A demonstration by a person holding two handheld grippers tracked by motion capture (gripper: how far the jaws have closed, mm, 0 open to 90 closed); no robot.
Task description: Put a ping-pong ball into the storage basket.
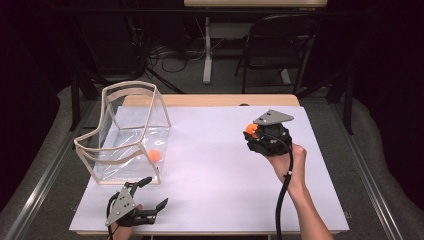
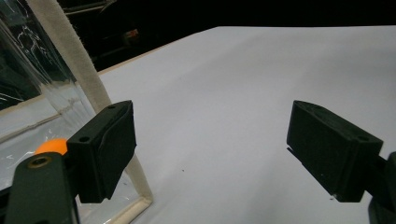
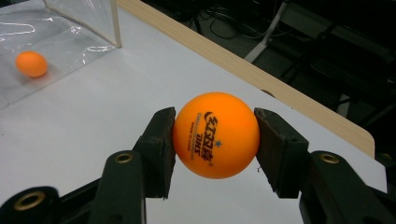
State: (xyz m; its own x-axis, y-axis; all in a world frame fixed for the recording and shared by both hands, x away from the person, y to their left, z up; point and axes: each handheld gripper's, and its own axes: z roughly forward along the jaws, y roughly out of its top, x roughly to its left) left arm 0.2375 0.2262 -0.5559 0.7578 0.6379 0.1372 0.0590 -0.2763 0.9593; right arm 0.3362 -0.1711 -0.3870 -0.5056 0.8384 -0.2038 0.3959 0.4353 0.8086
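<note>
An orange ball [image 3: 216,135], printed with dark lettering and a small star, is clamped between the two black jaws of the right tongs [image 3: 215,140], which are closed just to the ball's width and press on its opposite sides. In the high view the right tongs [image 1: 256,131] are held up over the right half of the white worktop [image 1: 215,165], with the ball [image 1: 251,129] seen at their front. A second orange ball [image 1: 154,155] is seen lying on the bottom of a clear, cream-edged container [image 1: 125,132] that stands on the left part of the worktop. The left tongs [image 1: 154,194] are held low near the front edge, just beside the container's near corner, with the jaws spread wide and nothing gripped between them; bare worktop is seen between the jaws in the left gripper view.
</note>
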